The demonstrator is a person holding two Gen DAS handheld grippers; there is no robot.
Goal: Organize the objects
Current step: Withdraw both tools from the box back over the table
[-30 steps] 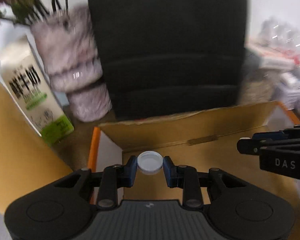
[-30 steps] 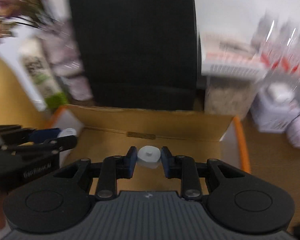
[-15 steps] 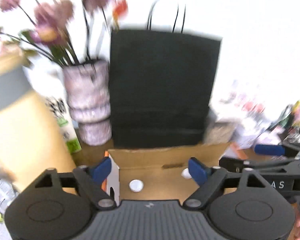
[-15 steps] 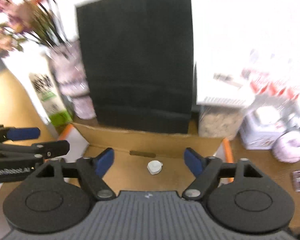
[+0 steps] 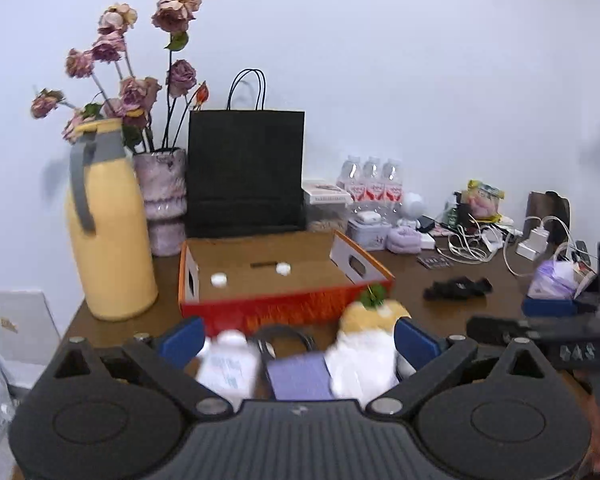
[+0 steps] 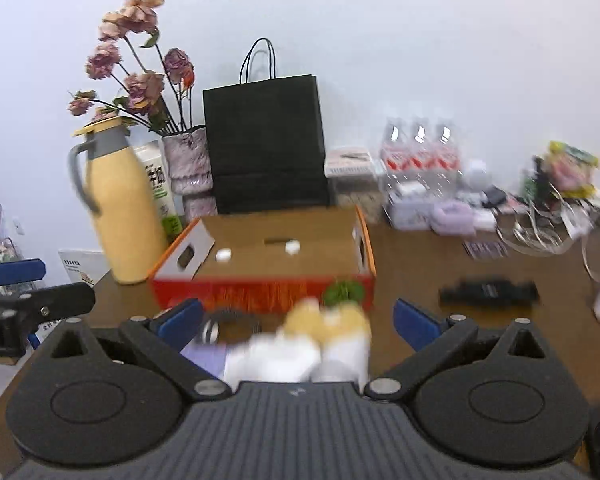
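Now, low in the left wrist view: left gripper (image 5: 298,342), blue pads wide apart and opening more, gripping nothing. Between the pads, but not pinched, blurry stuff on the brown table (image 5: 440,318): a white bottle (image 5: 228,364), a purple card (image 5: 298,372) and a white and yellow soft toy (image 5: 368,344) with a green leaf on top.

Same for the right gripper (image 6: 298,322), low in the right wrist view: pads wide, opening, holding nothing, the same blurry toy in front of it.

Just past the toy, in the middle of the frame: a red and orange box (image 5: 284,312), top open. Inside, on the brown floor of the box, two small white caps, well apart: left cap (image 5: 219,279) near the left wall, right cap (image 5: 283,268) close to the back wall.

Left of the box, a tall yellow jug (image 5: 108,240) with a grey handle. Behind the box, a black paper bag (image 5: 246,172), and beside the bag a pale vase (image 5: 164,200) of dried pink flowers. Right of the bag, three water bottles (image 5: 370,180). Farther right, white cables and small bits, too blurry to name. On the bare table right of the box, a flat black thing (image 5: 456,287).
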